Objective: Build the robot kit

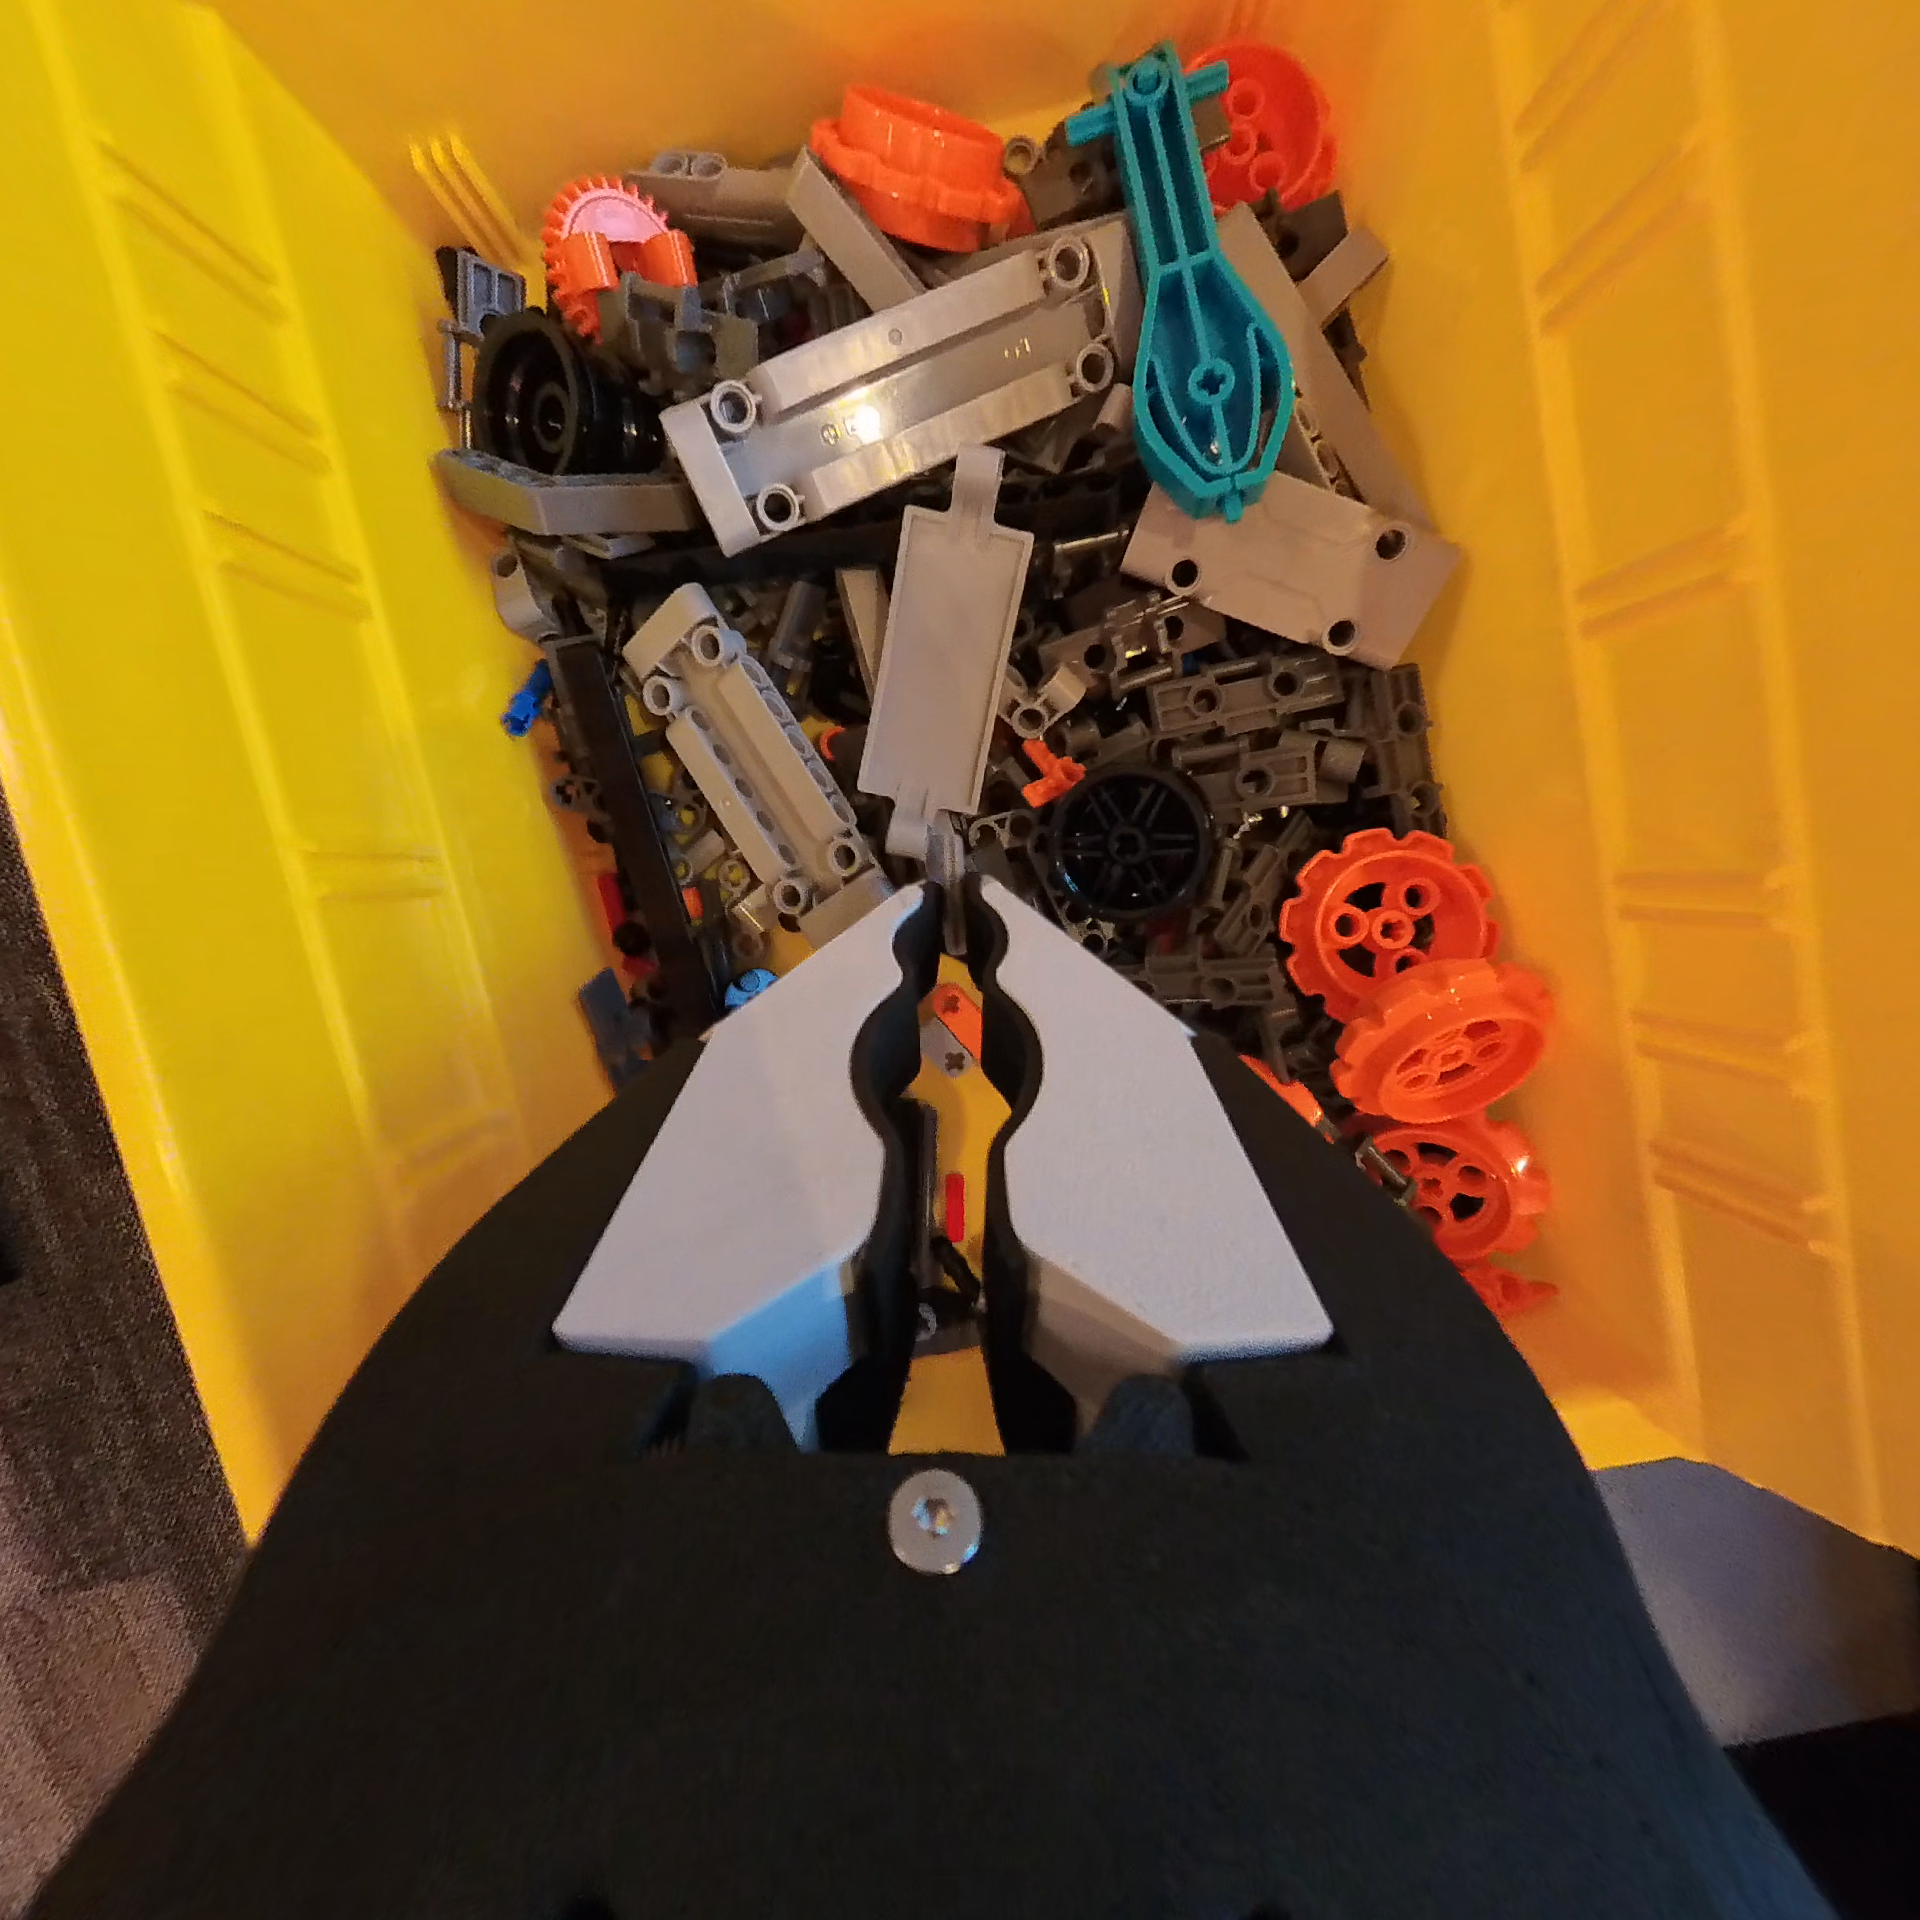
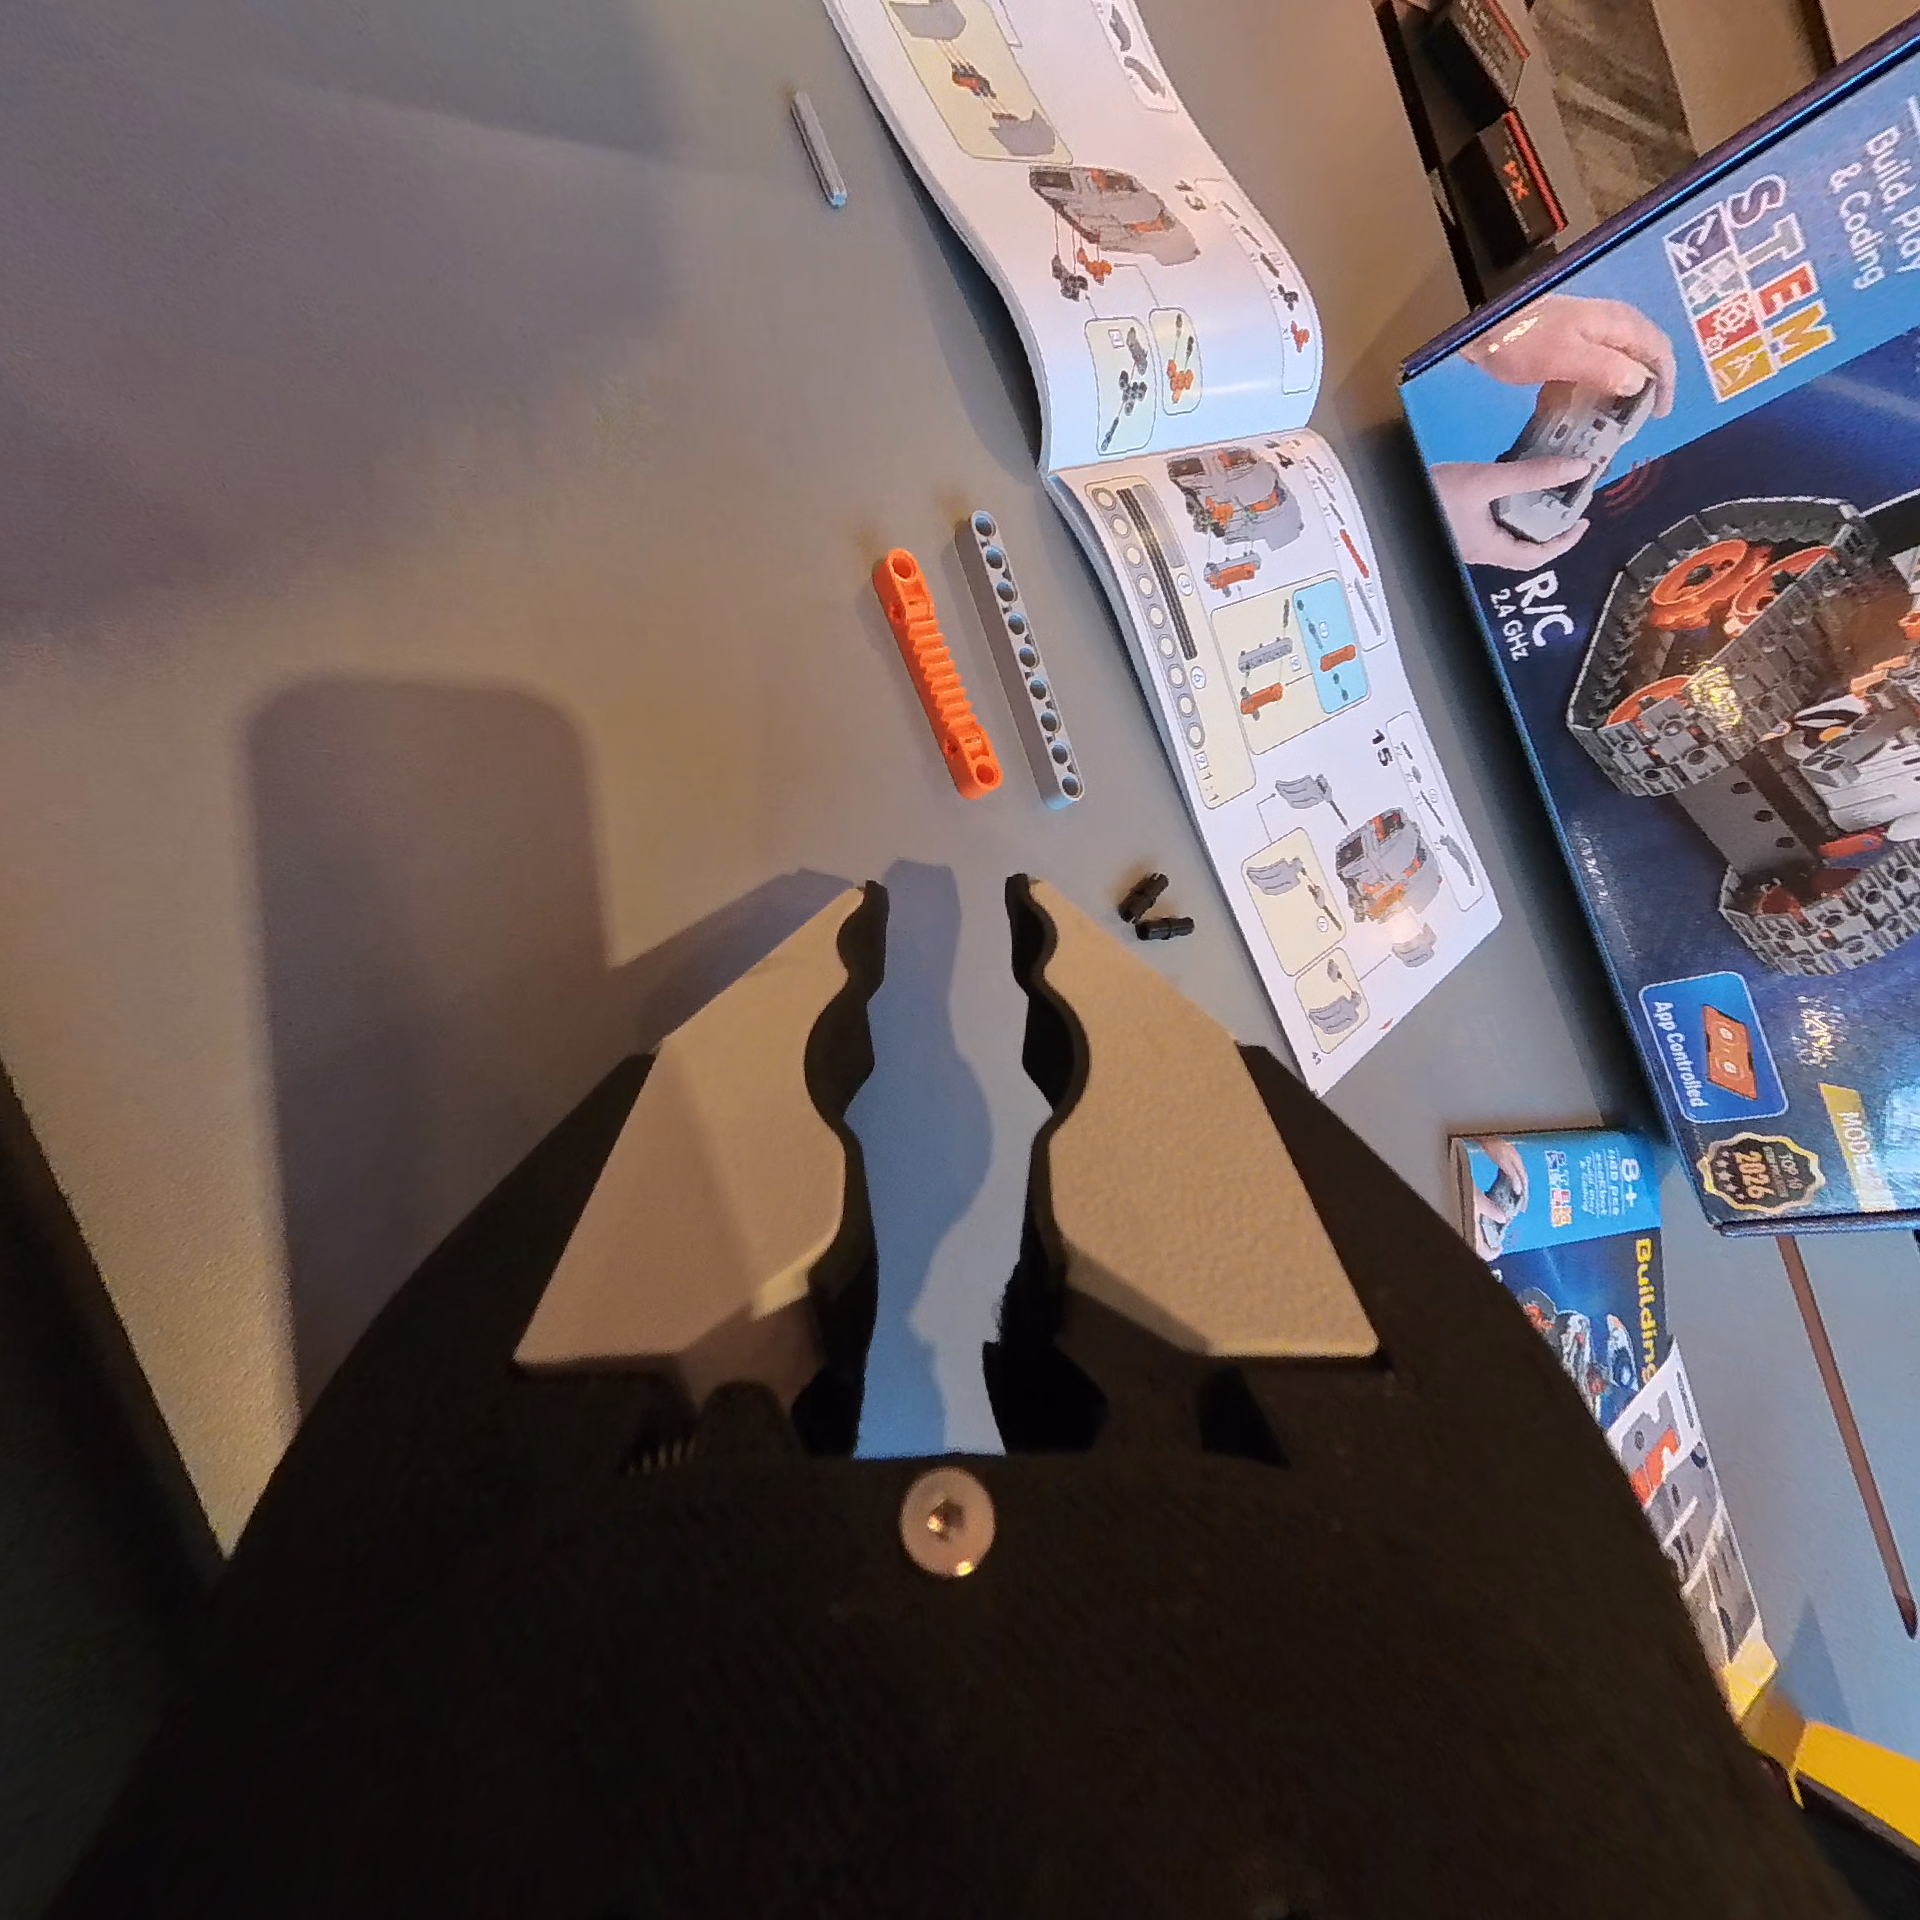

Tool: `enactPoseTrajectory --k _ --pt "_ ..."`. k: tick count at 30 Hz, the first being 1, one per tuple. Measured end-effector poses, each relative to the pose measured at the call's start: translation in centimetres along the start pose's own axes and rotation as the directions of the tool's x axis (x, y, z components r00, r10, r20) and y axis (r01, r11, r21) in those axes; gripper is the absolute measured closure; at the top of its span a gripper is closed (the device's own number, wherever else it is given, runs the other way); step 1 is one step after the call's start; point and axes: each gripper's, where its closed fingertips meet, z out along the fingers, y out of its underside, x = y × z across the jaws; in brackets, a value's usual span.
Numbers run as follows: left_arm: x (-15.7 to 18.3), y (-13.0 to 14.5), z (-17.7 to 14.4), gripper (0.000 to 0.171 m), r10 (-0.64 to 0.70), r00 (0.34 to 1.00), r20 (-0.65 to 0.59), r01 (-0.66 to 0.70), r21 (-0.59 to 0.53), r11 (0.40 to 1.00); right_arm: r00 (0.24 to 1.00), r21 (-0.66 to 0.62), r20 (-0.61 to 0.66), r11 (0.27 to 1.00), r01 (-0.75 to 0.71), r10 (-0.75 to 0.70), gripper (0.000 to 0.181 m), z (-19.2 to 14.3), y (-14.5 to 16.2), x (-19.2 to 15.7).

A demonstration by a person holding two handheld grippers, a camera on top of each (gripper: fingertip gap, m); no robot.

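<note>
Left gripper [image 1: 948,902] pinches a light, stiff grey panel [image 1: 945,665] by its near tab (yellow bin [image 1: 1704,623]); right gripper [image 2: 943,896] stands part-open, empty.

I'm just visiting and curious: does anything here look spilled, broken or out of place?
Nothing looks damaged or spilled. The parts in the yellow bin are a loose jumble. On the grey table, the orange toothed beam and grey holed beam lie neatly side by side.
</note>
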Motion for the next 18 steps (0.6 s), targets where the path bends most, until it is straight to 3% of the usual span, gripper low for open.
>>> enactPoseTrajectory --k 11,14,18 --pt "0.6 0.7 -0.7 0.171 0.017 1.000 -0.021 -0.017 0.007 1.000 0.999 -0.028 0.030 0.999 0.022 -0.021 0.160 0.7 0.6 -0.7" --pt "0.5 0.6 -0.8 0.158 0.014 1.000 -0.006 -0.014 0.018 1.000 0.999 -0.035 0.038 0.999 0.018 -0.017 0.160 0.8 0.8 -0.8" --pt "0.7 0.5 -1.1 0.157 0.002 1.000 -0.011 -0.002 0.040 0.999 0.999 -0.035 0.042 0.999 0.018 -0.017 0.160 0.8 0.8 -0.9"
